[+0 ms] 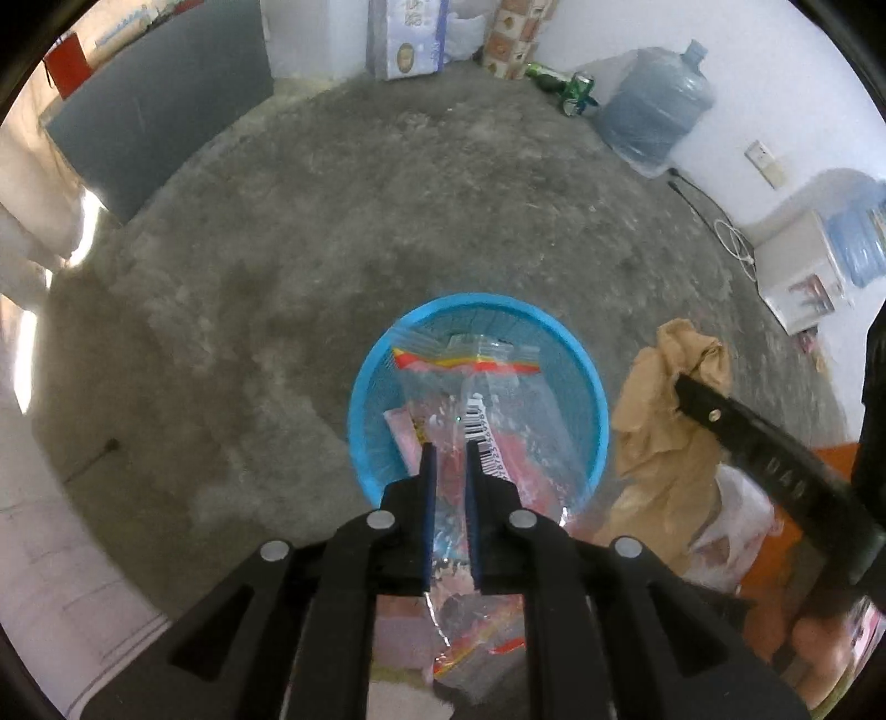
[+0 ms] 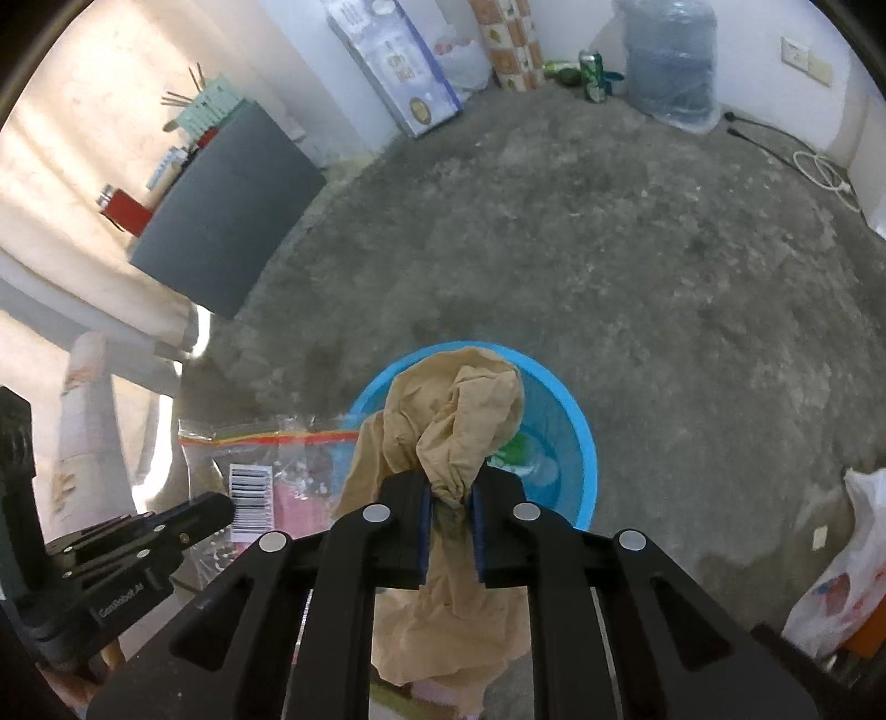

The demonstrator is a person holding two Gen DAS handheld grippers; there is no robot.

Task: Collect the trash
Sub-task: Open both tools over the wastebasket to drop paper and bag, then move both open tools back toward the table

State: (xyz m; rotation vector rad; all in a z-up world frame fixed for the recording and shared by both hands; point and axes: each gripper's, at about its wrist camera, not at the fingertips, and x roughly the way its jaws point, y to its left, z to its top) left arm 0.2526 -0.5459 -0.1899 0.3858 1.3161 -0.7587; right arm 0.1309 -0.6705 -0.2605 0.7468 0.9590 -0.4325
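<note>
A round blue mesh basket (image 1: 365, 387) (image 2: 581, 443) stands on the concrete floor, with some trash in its bottom. My left gripper (image 1: 449, 448) (image 2: 210, 509) points steeply down over it, shut on a clear zip bag (image 1: 498, 387) (image 2: 277, 459) that has a red and yellow strip and a barcode label. The bag hangs into the basket's left side. My right gripper (image 2: 451, 487) (image 1: 686, 387) is shut on a crumpled tan cloth (image 2: 459, 410) (image 1: 659, 432), which bulges above the pads and trails below them, over the basket's near rim.
A white plastic bag (image 1: 731, 526) (image 2: 847, 565) lies on the floor to the right. Along the far wall are a blue water jug (image 1: 653, 105), green cans (image 1: 578, 88) and a printed box (image 1: 407, 39). A dark grey cabinet (image 1: 166, 111) stands at the left; a cable (image 1: 731, 232) runs along the right wall.
</note>
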